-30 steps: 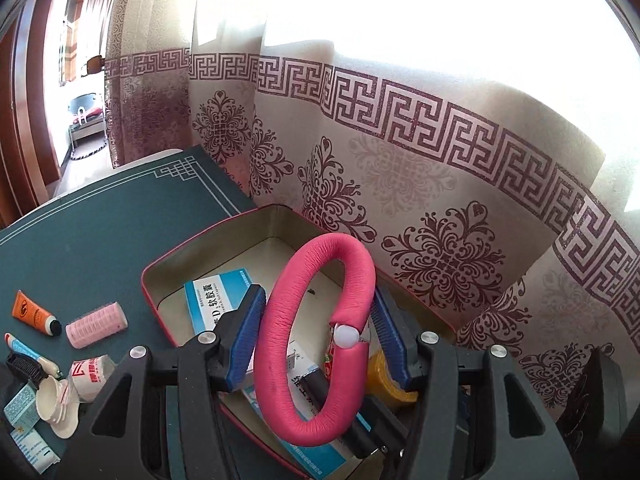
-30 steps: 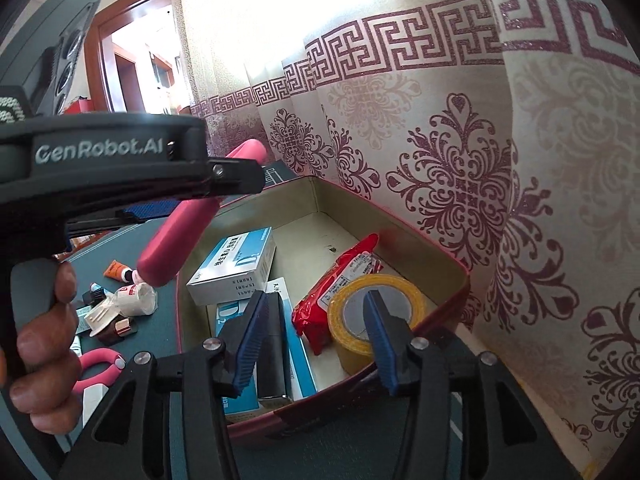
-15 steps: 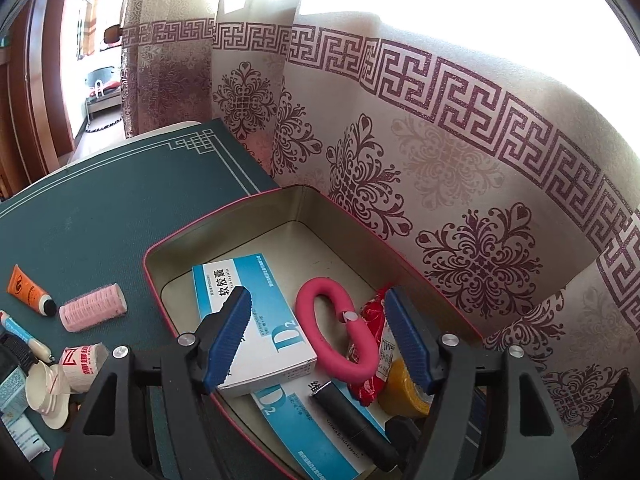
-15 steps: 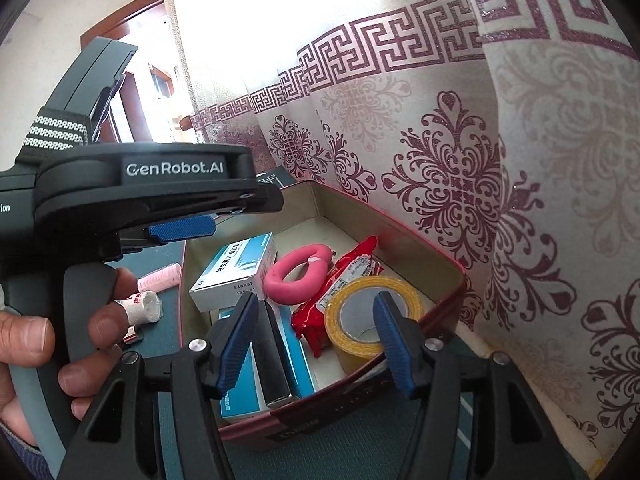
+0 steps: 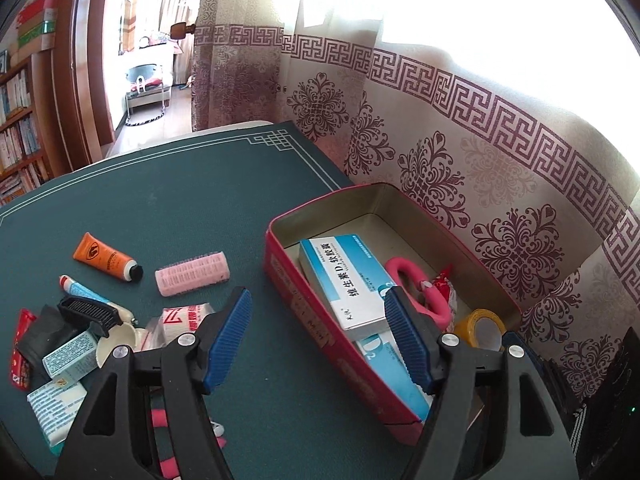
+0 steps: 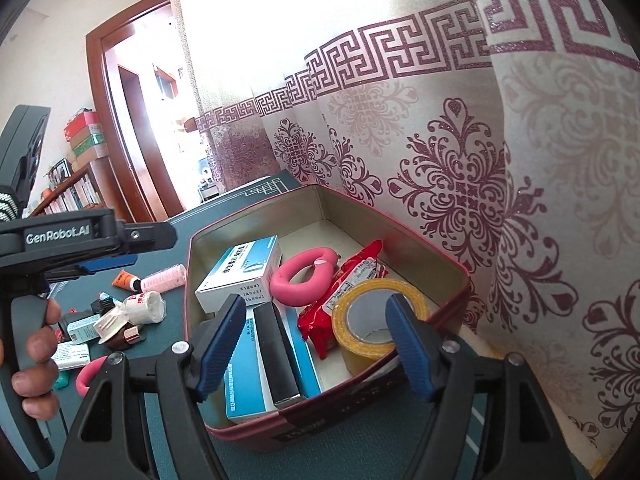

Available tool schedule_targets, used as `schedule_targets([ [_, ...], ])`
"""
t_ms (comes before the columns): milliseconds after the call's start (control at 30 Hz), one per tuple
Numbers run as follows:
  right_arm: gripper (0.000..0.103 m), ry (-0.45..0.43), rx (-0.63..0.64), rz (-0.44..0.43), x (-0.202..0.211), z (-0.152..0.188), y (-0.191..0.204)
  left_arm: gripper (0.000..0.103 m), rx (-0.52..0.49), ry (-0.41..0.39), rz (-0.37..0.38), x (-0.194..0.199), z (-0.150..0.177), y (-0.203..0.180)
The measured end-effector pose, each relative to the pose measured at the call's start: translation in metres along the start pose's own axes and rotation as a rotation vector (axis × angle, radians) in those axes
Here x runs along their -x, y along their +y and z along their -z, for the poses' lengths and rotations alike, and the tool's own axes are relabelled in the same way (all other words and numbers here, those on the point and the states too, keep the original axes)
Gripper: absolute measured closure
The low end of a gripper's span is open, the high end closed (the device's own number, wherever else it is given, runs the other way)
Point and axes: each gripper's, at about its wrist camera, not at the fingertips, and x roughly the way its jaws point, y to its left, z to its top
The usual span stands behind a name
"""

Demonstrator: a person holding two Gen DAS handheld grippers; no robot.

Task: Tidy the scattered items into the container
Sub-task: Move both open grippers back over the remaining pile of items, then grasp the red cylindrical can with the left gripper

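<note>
A red tin box [image 5: 304,308] [image 6: 452,304] stands on the green table by the curtain. Inside lie a pink foam ring [image 6: 304,276] [image 5: 416,284], a blue-white medicine box [image 5: 344,276] [image 6: 240,272], a red packet [image 6: 344,300], a yellow tape roll [image 6: 376,320] and a black bar [image 6: 276,356]. My left gripper [image 5: 318,340] is open and empty, above the table beside the box's left wall. My right gripper [image 6: 316,344] is open and empty over the box's near end. Scattered items lie left: an orange tube [image 5: 106,258], a pink hair roller [image 5: 192,274], a gauze roll [image 5: 184,320].
A pile of small boxes, a black comb [image 5: 90,312] and a red sachet [image 5: 20,348] lie at the table's left. Another pink piece [image 5: 164,440] lies under the left gripper. A patterned curtain [image 5: 480,152] hangs close behind the box. The left tool and hand [image 6: 36,340] show in the right wrist view.
The left gripper opened and let the pink foam ring drop into the box, then pulled back and left, now over the table. The right gripper hardly moved.
</note>
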Motion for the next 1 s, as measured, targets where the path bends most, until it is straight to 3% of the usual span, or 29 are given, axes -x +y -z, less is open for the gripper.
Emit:
schedule_targets([
  [200, 0.025, 0.009, 0.066, -0.018, -0.001, 0.0, 0.015, 0.03, 0.024, -0.025, -0.088, 0.033, 0.018, 0.049],
  [333, 0.024, 0.0, 0.12, -0.03, 0.006, 0.0, 0.032, 0.03, 0.064, -0.051, -0.189, 0.053, 0.03, 0.093],
  [633, 0.024, 0.093, 0.256, -0.182, 0.021, 0.02, 0.101, 0.03, 0.158, -0.03, -0.425, 0.075, 0.056, 0.207],
  [800, 0.024, 0.203, 0.282, -0.313, 0.011, 0.041, 0.138, 0.03, 0.172, 0.021, -0.486, 0.064, 0.071, 0.244],
  [1000, 0.024, 0.257, 0.331, -0.372, 0.006, 0.059, 0.167, 0.03, 0.179, 0.063, -0.462, 0.044, 0.078, 0.258],
])
